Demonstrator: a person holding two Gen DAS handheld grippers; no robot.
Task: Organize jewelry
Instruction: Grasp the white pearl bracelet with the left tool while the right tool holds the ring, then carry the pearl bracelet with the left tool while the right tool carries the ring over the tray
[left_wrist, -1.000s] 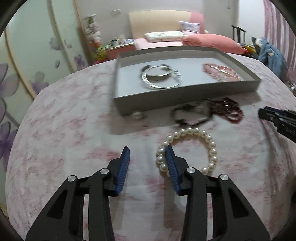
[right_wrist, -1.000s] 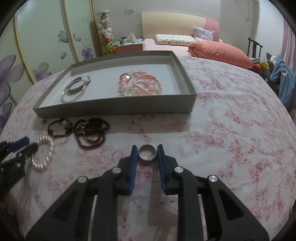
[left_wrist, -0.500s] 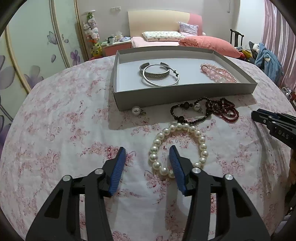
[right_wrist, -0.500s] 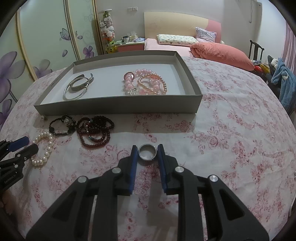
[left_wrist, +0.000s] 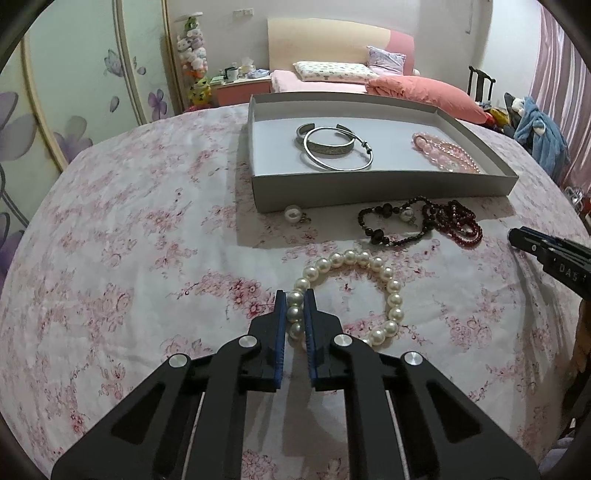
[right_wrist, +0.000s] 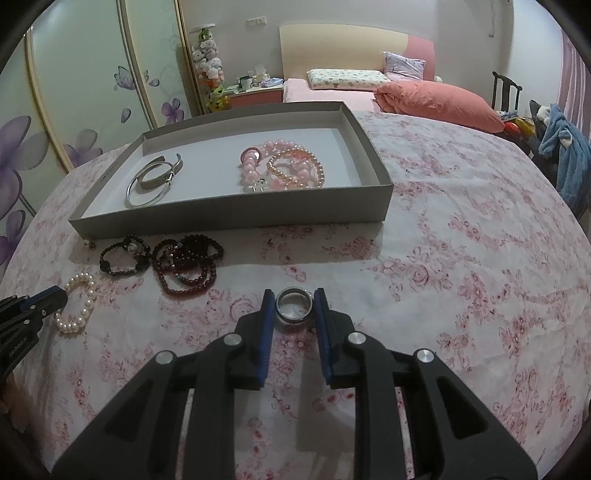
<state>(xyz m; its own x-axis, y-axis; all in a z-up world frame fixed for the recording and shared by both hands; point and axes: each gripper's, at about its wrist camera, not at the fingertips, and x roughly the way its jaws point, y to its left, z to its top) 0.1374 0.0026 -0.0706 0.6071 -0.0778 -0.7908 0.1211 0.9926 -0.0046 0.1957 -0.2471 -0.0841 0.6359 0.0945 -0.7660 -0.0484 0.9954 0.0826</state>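
- The left gripper (left_wrist: 295, 308) has just closed its jaws on the near-left side of the pearl bracelet (left_wrist: 373, 264); two or three pearls sit pinched between the blue pads, and the rest of the loop lies flat on the floral cloth (left_wrist: 129, 258).
- The right gripper (right_wrist: 294, 309) is clamped on a silver ring (right_wrist: 294, 307), a pad against each side, just over the cloth.
- A grey tray (right_wrist: 229, 218) stands farther back on the cloth. Inside, two silver bangles (right_wrist: 153, 181) lie overlapping at its left end, and pink bead bracelets (right_wrist: 280, 168) lie heaped right of centre.
- In front of the tray, on the cloth, lie a black bead bracelet (right_wrist: 123, 258) and, touching its right side, a tangle of dark red beads (right_wrist: 188, 266).
- A lone pearl earring (left_wrist: 293, 213) sits just beside the tray's near wall (a second pearl shows among the black beads).
- The pearl bracelet lies nearest the camera of all these, left of the ring.
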